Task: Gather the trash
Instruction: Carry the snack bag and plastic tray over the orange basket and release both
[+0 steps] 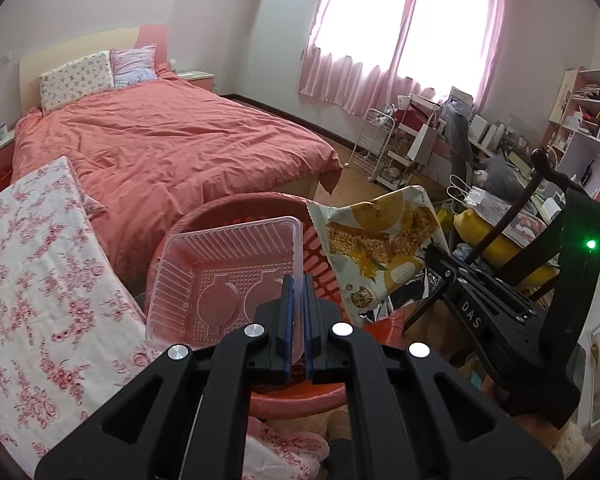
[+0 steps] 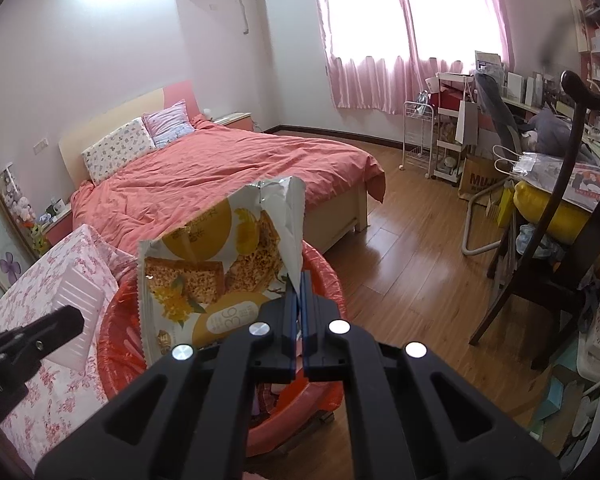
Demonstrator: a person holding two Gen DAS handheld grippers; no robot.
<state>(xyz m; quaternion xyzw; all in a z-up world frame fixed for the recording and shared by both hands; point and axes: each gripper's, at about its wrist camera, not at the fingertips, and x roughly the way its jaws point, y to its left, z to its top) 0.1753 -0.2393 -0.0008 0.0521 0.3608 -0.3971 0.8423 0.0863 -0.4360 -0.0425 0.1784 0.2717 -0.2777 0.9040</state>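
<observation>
The left gripper (image 1: 297, 280) clenches the rim of a clear plastic tray (image 1: 224, 280) over the red basket (image 1: 204, 210); the right gripper (image 2: 299, 280) grips a torn snack wrapper (image 2: 216, 264) (yellow and white) by its edge above that same basket; beyond lie a floral cloth (image 1: 32, 272) and the bed (image 1: 172, 136).

Both wrist views look forward along their fingers, close above the red bin (image 1: 324, 256) at frame bottom, facing the bed (image 2: 236, 172) and curtained window (image 2: 412, 20); each catches the other gripper.
</observation>
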